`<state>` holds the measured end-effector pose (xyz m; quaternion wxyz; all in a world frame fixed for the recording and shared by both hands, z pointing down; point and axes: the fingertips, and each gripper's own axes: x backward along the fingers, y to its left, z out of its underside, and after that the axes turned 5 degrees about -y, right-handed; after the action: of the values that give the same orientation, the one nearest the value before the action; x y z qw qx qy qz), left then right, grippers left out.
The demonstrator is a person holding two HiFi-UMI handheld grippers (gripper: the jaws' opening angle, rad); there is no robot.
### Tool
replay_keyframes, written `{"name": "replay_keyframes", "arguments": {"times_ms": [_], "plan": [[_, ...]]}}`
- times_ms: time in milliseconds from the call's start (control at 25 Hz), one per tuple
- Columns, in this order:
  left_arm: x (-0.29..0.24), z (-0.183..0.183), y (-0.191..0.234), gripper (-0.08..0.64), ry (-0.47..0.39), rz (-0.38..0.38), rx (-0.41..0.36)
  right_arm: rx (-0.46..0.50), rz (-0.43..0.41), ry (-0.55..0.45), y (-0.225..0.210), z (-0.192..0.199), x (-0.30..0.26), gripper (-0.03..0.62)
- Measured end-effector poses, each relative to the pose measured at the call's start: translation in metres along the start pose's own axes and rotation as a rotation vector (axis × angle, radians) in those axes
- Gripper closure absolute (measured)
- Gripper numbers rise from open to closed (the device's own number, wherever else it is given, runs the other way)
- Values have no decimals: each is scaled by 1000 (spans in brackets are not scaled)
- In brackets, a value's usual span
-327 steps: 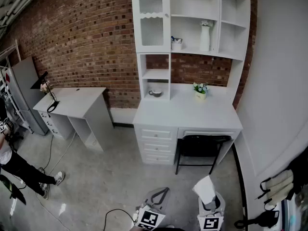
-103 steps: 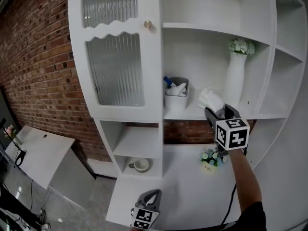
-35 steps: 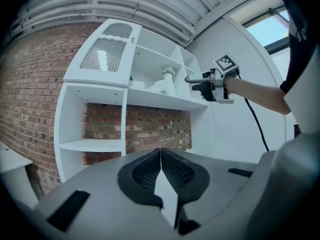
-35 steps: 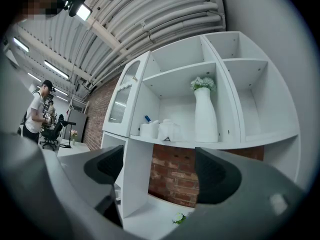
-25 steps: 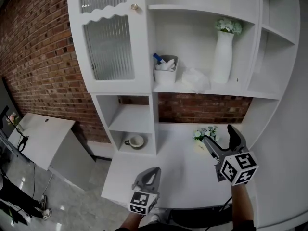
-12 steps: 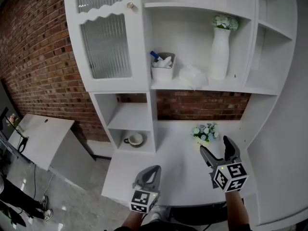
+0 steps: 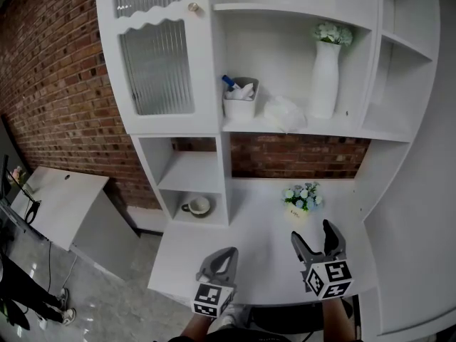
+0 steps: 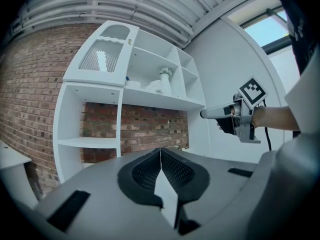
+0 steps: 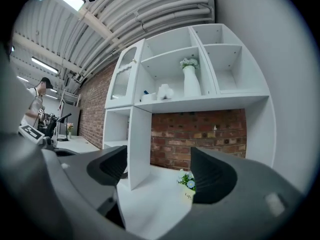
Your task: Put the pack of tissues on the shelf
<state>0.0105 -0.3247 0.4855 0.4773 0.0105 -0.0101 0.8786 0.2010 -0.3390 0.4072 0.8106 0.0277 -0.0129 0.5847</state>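
**Head view.** The pack of tissues (image 7: 283, 112) lies on the shelf (image 7: 342, 132) in the upper middle of the frame. It sits between a cup (image 7: 241, 102) holding small items on its left and a tall white vase (image 7: 324, 77) on its right. Neither gripper touches it. Lower down, a small flower pot (image 7: 303, 199) stands on the white desk (image 7: 242, 226) near the brick wall (image 7: 299, 155). A mug (image 7: 194, 206) sits in the low cubby left of centre. At the bottom edge, the left gripper (image 7: 226, 251) has its fingers pressed together. To its right, the right gripper (image 7: 312, 232) hovers over the front of the desk with its fingers spread, well below the shelf.

**Left gripper view.** The two fingers meet in a tight seam at lower centre, with nothing between them. The right gripper shows side-on at the right middle of the frame. The pack is a small pale shape on the shelf at upper centre, beside the vase.

**Right gripper view.** The dark pads stand wide apart across the lower frame. They have just been closing a little, and nothing is gripped. The desk top and the flower pot show through the gap. The pack rests on the shelf at upper centre, left of the vase and well above the jaws. A person (image 9: 37, 101) stands at the far left edge.
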Motion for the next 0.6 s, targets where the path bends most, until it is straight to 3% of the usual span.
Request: {"name": "replay_keyframes", "arguments": {"times_ms": [160,600], "plan": [[-2,-4,-1,549,-41,4,-3,-18,4,35,5,23,8,230],[-2,7,-19,549,-33,47,3,-2,44,95,5,60,23,332]]}}
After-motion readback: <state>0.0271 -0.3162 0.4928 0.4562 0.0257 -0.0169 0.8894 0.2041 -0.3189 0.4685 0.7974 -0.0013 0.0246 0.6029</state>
